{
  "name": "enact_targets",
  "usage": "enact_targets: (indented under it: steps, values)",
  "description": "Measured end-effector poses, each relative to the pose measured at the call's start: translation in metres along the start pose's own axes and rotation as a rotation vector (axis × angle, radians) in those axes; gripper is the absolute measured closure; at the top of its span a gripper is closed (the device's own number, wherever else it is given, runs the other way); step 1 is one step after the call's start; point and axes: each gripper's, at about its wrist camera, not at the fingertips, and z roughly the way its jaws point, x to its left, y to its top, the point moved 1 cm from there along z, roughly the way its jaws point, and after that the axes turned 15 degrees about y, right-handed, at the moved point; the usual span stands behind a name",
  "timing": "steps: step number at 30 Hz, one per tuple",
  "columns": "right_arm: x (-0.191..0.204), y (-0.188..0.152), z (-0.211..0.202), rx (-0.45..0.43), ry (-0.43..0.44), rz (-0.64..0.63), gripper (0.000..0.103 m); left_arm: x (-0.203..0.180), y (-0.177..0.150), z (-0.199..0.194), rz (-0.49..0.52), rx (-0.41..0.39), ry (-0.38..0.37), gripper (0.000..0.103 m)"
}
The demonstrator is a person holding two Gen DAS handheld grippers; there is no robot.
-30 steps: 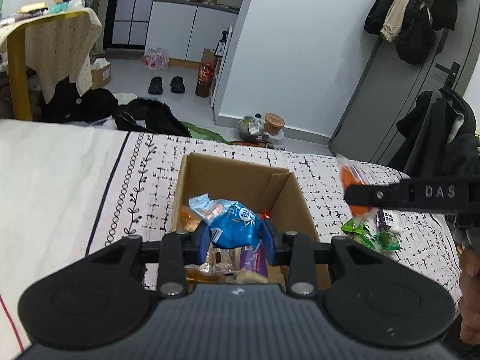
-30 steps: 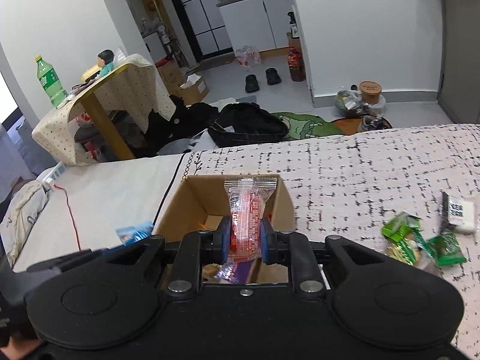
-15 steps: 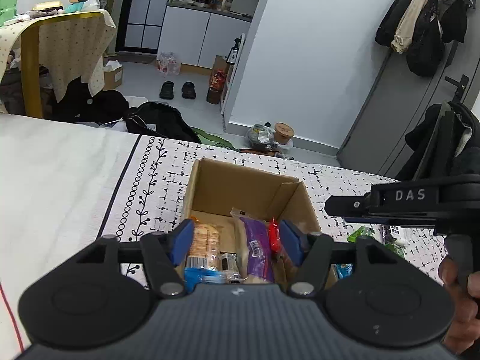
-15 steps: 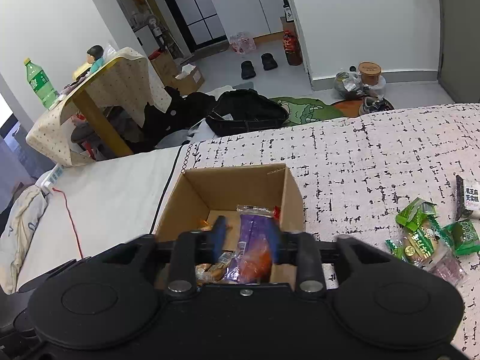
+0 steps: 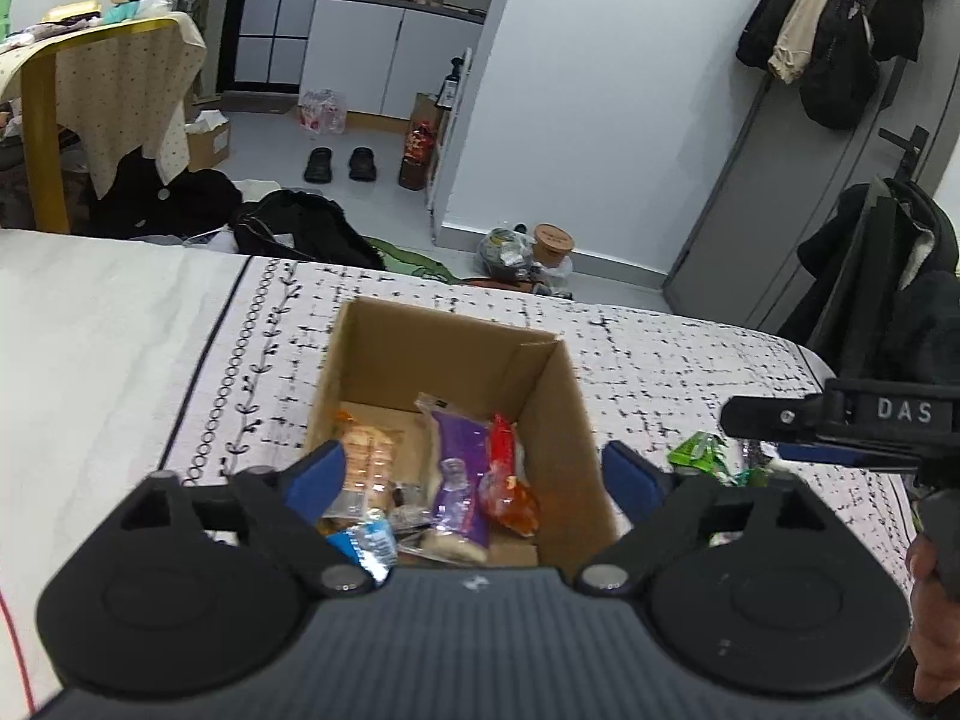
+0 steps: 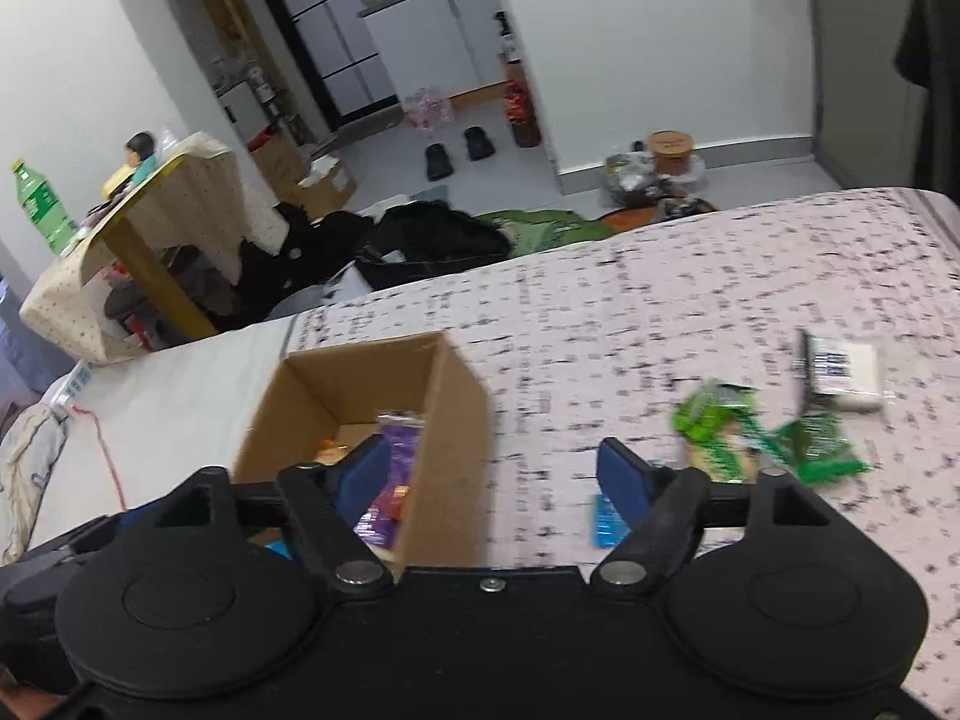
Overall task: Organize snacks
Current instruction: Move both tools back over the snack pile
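Showing both releases done: left gripper (image 5: 474, 474) and right gripper (image 6: 492, 477), jaws just opened wide, hold nothing. Packets lie inside the box (image 5: 558, 420); green packets (image 6: 720, 420) remain right of it on the bed, light, crinkly, best pinched mid-body.

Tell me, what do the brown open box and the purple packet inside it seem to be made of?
The brown open box looks like plain matte cardboard: dull tan walls with folded corner creases. The purple packet seems a thin glossy plastic film, shiny and wrinkled with a clear sealed end, though blur leaves that open.
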Motion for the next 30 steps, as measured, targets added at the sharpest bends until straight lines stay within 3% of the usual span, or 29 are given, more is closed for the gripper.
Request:
enact_targets:
  steps: [3,10,20,30]
  values:
    - [-0.01,-0.001,-0.013,-0.021,-0.031,0.006,0.012,-0.008,-0.001,-0.001,0.015,0.003,-0.013,0.0]
    - [-0.031,-0.001,-0.038,-0.06,-0.06,-0.015,0.0,-0.03,0.002,-0.003,0.059,0.002,-0.04,0.0]
    - [-0.046,0.0,-0.057,-0.061,-0.074,-0.096,0.0,-0.06,0.002,-0.002,0.106,0.03,-0.103,0.0]
    - [-0.076,-0.005,-0.078,-0.069,-0.107,-0.09,0.0,-0.101,-0.004,-0.004,0.187,0.035,-0.142,0.0]
